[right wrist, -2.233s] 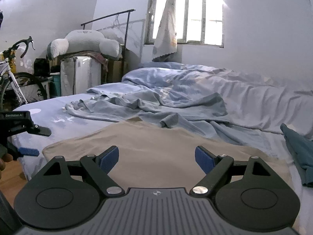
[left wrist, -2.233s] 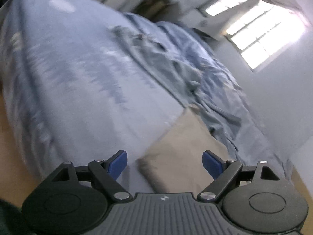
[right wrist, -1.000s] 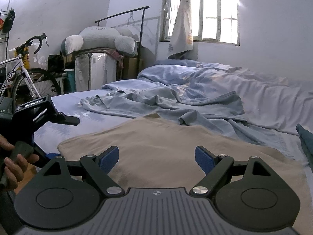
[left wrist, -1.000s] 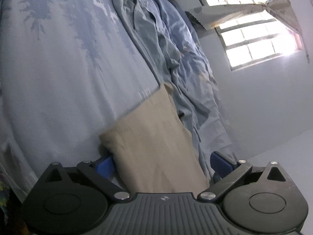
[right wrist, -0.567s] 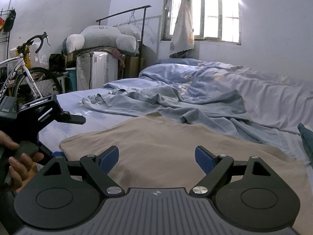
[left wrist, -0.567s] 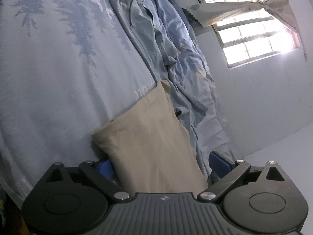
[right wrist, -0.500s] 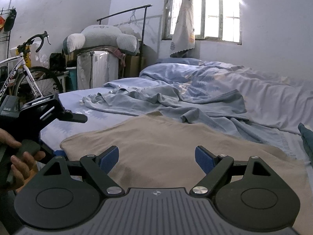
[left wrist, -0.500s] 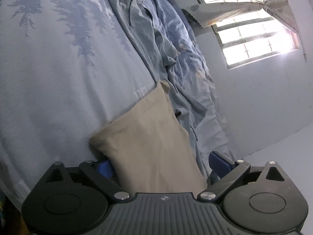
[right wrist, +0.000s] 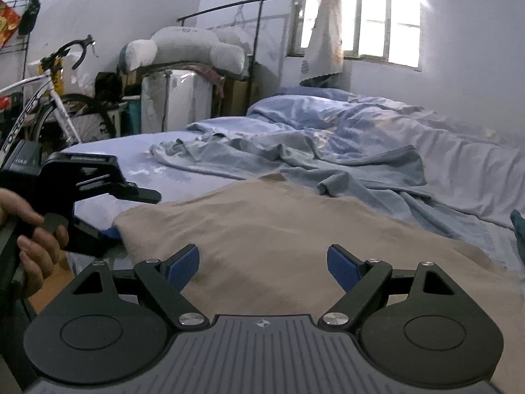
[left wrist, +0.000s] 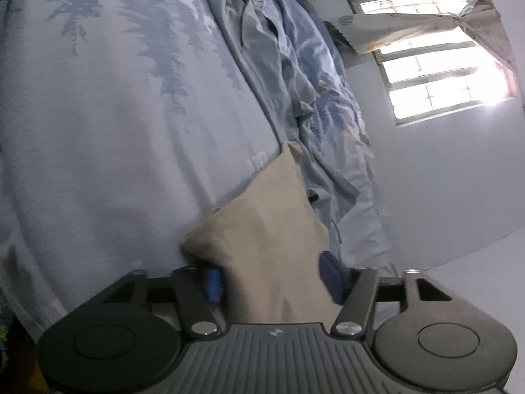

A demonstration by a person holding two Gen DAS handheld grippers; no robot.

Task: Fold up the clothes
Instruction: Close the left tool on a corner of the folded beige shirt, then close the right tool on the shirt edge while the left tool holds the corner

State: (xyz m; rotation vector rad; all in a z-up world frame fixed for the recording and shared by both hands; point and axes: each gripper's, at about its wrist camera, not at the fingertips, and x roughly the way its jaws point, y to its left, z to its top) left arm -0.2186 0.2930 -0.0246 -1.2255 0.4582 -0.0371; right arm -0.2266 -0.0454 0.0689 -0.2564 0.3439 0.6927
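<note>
A tan garment lies spread flat on the bed, near its front edge. My right gripper hovers open just above its near hem, with nothing between the fingers. My left gripper straddles the garment's left corner, one blue finger under the cloth and the other over it. The jaws are half closed and a gap still shows. In the right wrist view the left gripper sits at that corner, held by a hand.
A crumpled grey-blue garment lies behind the tan one, with a rumpled blue duvet beyond it. A teal cloth shows at the right edge. A bicycle and stacked boxes stand left of the bed. Patterned sheet lies bare.
My left gripper has slid onto the tan garment's corner and its jaws have narrowed around the cloth. The right gripper has stayed open and crept slightly forward.
</note>
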